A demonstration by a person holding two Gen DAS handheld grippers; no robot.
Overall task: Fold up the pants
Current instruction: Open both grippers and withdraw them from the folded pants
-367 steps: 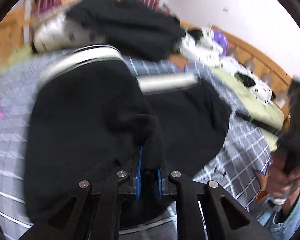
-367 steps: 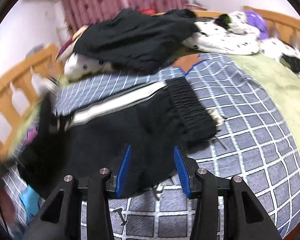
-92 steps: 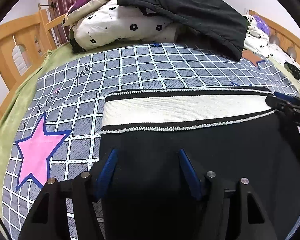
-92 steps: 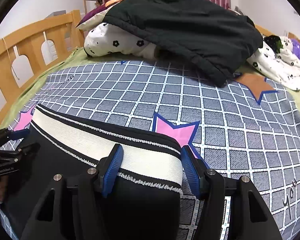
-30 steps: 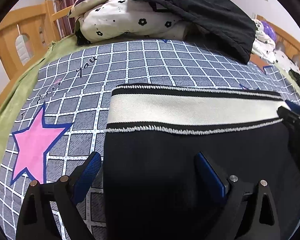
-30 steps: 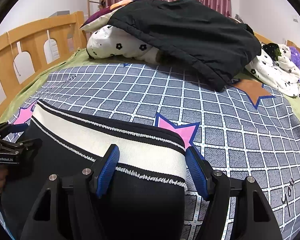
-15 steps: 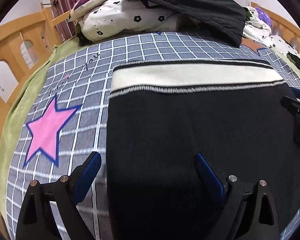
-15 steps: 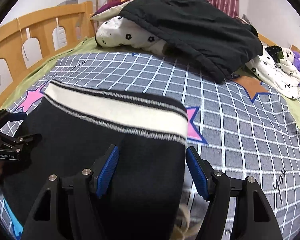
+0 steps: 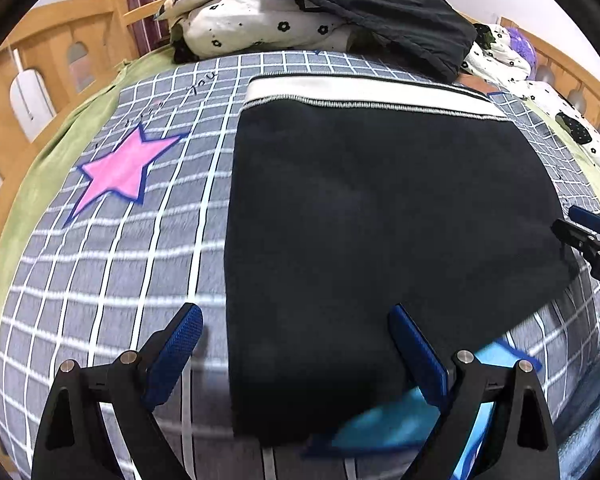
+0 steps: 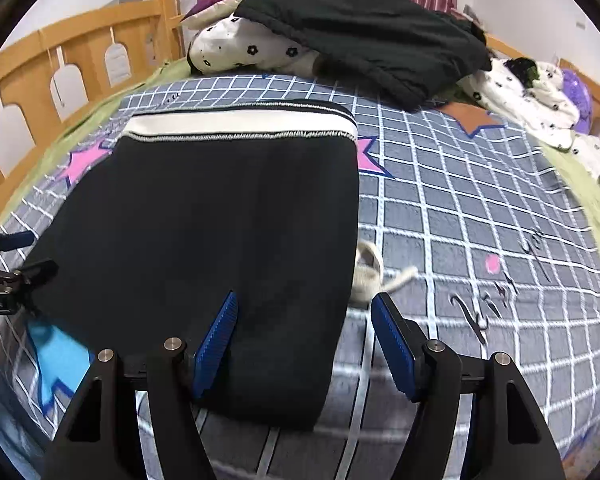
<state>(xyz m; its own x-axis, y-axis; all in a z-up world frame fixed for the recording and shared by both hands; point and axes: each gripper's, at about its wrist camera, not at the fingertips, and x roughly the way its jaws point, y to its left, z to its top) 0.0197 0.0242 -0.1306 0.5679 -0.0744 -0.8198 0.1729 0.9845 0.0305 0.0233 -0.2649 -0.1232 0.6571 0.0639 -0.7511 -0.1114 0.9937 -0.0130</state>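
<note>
We work over a bed: a wooden rail [image 10: 40,80] on the left, a grey checked blanket [image 9: 112,248] with a pink star [image 9: 120,172], and a heap of bedding [image 10: 339,28] at the far end. The folded black pants [image 9: 379,220] lie flat in the middle, their white waistband [image 9: 359,90] far from us; a pale drawstring [image 10: 365,272] pokes out at their right edge. The near edge blurs. Our left gripper [image 9: 296,344] and right gripper [image 10: 303,332] both hang empty, jaws wide apart.

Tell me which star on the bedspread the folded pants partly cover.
The pink star at the pants' right edge, just below the white band; the other pink star lies fully exposed to their left.
</note>
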